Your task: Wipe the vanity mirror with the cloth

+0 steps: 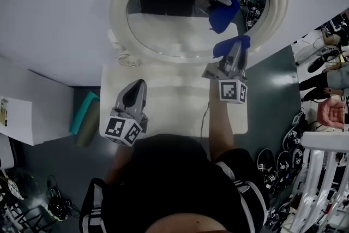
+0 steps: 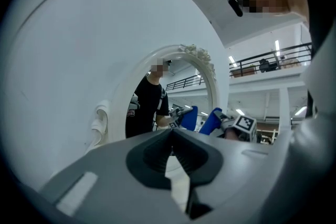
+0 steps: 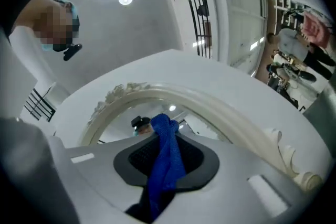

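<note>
White vanity top and pale wall lie behind both tools. The right gripper has its jaws clamped on the blue cloth, which runs lengthwise along them. Its bunched end pokes past the tips toward the oval mirror, straight ahead, near the lower right rim and seemingly just short of the glass. The left gripper has its jaws together on nothing and hangs back over the tabletop, so the right one is nearer and should only need to push forward.
</note>
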Available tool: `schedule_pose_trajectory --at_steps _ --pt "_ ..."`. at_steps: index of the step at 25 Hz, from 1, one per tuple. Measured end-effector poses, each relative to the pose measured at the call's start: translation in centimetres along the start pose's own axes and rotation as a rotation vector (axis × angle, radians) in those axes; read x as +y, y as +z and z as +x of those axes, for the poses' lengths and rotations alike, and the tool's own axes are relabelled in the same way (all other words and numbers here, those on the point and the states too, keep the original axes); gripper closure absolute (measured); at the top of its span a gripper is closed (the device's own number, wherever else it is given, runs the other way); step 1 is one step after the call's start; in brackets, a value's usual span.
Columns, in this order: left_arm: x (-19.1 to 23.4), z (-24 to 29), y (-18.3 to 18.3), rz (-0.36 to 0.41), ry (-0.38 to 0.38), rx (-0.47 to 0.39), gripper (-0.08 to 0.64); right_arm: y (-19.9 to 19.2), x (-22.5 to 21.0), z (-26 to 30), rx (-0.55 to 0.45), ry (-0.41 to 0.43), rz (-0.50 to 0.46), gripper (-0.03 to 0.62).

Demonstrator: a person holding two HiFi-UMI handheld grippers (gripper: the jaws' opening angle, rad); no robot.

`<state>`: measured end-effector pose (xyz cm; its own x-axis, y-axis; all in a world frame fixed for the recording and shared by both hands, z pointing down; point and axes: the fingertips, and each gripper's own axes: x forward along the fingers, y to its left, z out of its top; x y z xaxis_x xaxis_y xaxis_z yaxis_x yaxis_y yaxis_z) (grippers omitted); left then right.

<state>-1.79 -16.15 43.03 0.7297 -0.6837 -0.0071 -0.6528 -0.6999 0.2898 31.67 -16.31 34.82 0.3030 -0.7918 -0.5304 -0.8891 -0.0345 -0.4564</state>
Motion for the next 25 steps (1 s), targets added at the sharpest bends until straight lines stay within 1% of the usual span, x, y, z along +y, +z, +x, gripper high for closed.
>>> schedule_pose_trajectory --at_steps 2,5,10,13,15,17,21,25 --pt "-0.2 0.3 0.3 -0.007 -0.005 -0.004 0.549 1.9 -1.5 1.3 -0.051 -0.034 -0.027 0.534" --pt "-0.3 0.6 0.7 -0.012 -0.009 -0.005 0.549 3.1 -3.7 3.4 -0.089 -0.068 -0.072 0.534" --pt "-0.2 1.0 0.8 0.0 -0.002 -0.007 0.549 3.8 -4.4 6.6 -0.085 -0.043 -0.141 0.534" --pt "0.3 1.1 0.8 -0.003 0.013 -0.007 0.549 3.7 -4.1 7.5 -0.068 -0.059 -0.147 0.534" --pt "0.5 1.2 0.9 -0.005 0.017 -0.007 0.549 3.9 -3.4 8.0 -0.059 -0.063 -0.171 0.534" --pt "0.6 1.3 1.0 -0.007 0.019 -0.006 0.549 4.5 -1.6 8.8 -0.049 -0.029 -0.241 0.534" --pt "0.6 1.5 0.6 -0.018 0.023 -0.005 0.549 5.6 3.1 11.1 -0.026 0.062 -0.418 0.534" --pt "0.8 1.5 -0.1 -0.029 0.026 -0.006 0.549 6.5 8.1 13.2 0.005 0.169 -0.624 0.534"
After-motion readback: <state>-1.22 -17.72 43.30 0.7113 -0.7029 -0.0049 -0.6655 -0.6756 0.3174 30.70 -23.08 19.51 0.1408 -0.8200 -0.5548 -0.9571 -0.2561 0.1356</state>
